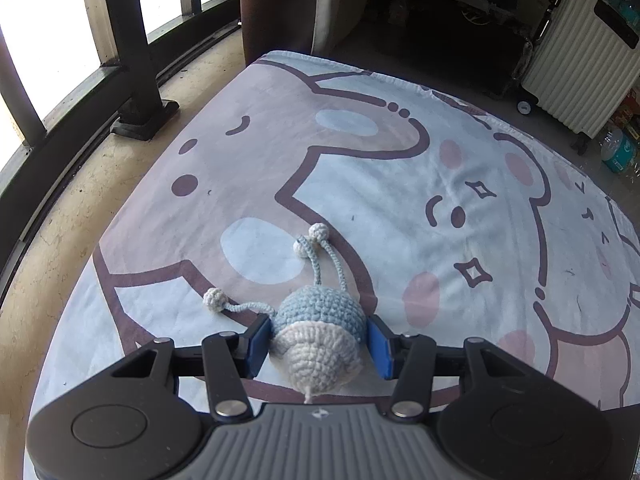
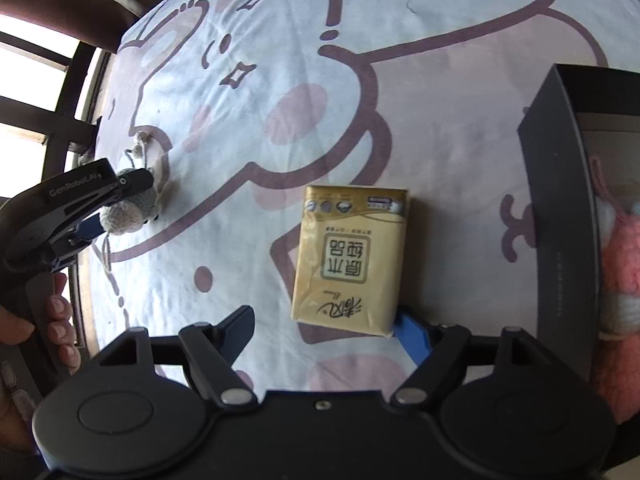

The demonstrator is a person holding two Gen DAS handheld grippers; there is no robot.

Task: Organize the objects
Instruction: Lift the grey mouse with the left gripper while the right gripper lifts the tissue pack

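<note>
A blue-and-white crocheted toy (image 1: 316,332) with long bobble-tipped strings lies on the cartoon-print sheet (image 1: 360,184). My left gripper (image 1: 319,342) is shut on its body, a blue pad pressing each side. In the right wrist view the same toy (image 2: 128,210) sits at the far left in that gripper. A yellow tissue pack (image 2: 352,260) lies flat on the sheet just ahead of my right gripper (image 2: 326,332). That gripper is open: its right finger is at the pack's near corner and its left finger stands well clear.
A dark grey open box (image 2: 560,208) stands at the right with a pink-and-white plush (image 2: 616,264) inside. A person's hand (image 2: 60,320) holds the left gripper's handle. Window bars (image 1: 132,60) and a stone ledge (image 1: 80,208) border the sheet; a white suitcase (image 1: 580,72) stands beyond.
</note>
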